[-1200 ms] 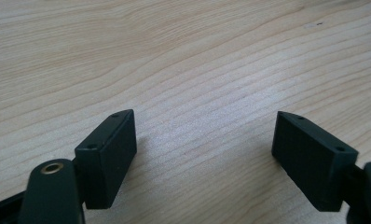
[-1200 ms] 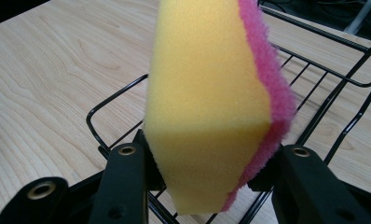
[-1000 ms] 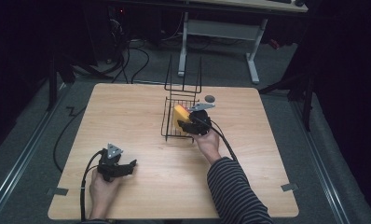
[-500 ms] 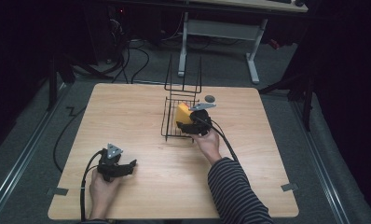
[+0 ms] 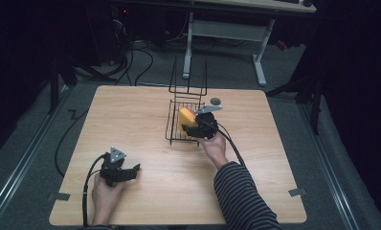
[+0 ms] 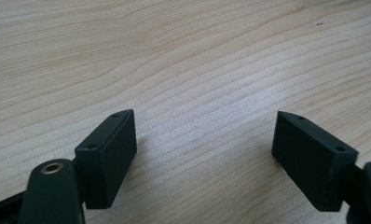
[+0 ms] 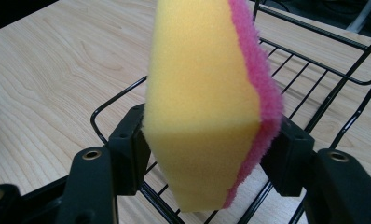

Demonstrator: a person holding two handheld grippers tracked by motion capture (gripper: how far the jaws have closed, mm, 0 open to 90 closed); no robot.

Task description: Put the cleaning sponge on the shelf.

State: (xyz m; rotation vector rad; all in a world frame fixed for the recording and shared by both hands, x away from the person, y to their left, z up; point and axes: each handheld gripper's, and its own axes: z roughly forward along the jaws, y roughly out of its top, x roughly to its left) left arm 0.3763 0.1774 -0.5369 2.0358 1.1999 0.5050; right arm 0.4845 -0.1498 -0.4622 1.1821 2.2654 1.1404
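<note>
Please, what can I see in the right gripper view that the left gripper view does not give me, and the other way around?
Right gripper view alone: a yellow sponge with a pink layer, clamped between the right hand-held gripper jaws, and under it the black wire basket. Left gripper view alone: the left hand-held gripper with its jaws spread wide and nothing but bare wood between them. Shared: the light wooden table, and each view has its own pair of black jaws rising from the bottom.
</note>
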